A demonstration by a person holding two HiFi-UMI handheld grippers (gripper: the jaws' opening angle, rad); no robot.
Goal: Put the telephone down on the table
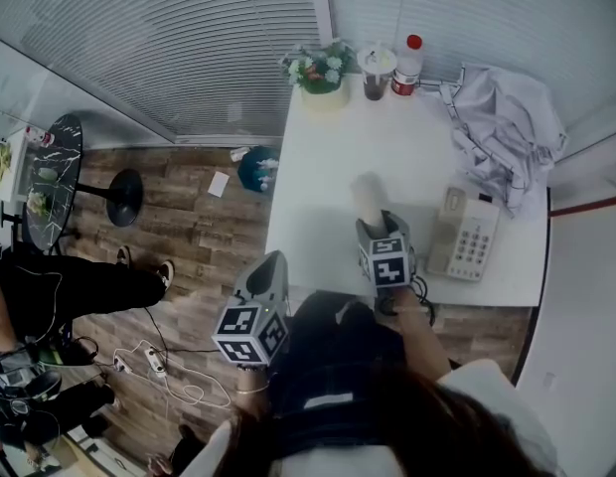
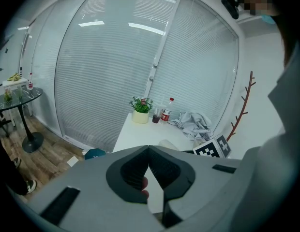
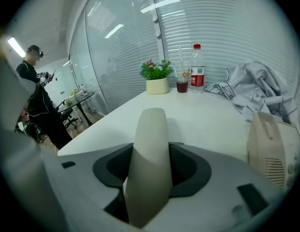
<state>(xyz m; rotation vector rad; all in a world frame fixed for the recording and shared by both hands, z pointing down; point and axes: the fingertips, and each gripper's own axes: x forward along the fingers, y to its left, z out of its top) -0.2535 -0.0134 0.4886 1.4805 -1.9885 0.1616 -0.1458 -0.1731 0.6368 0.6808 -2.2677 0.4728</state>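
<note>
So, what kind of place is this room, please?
Probably an office or a meeting room. There is a white table with a desk telephone on it, the walls are glass with closed blinds, and a small round table stands on the wood floor nearby.

Location: office.

Evidence:
- full-height glass partitions point(image 3: 109, 57) with horizontal blinds point(image 1: 189, 48) at far side
- white tabletop point(image 1: 328, 182) in far right corner
- on it: desk telephone base point(image 1: 465, 235) with keypad at right; potted plant point(image 1: 321, 71) and drink bottle point(image 1: 408, 65) at far edge
- wood-look floor point(image 1: 199, 229) left of tabletop
- round dark side table point(image 1: 52, 177) at far left
- power strip point(image 1: 152, 363) with white cable on floor, near left
- branch-shaped coat stand point(image 2: 243, 105) at right wall
- strip ceiling light point(image 3: 17, 46)
</note>
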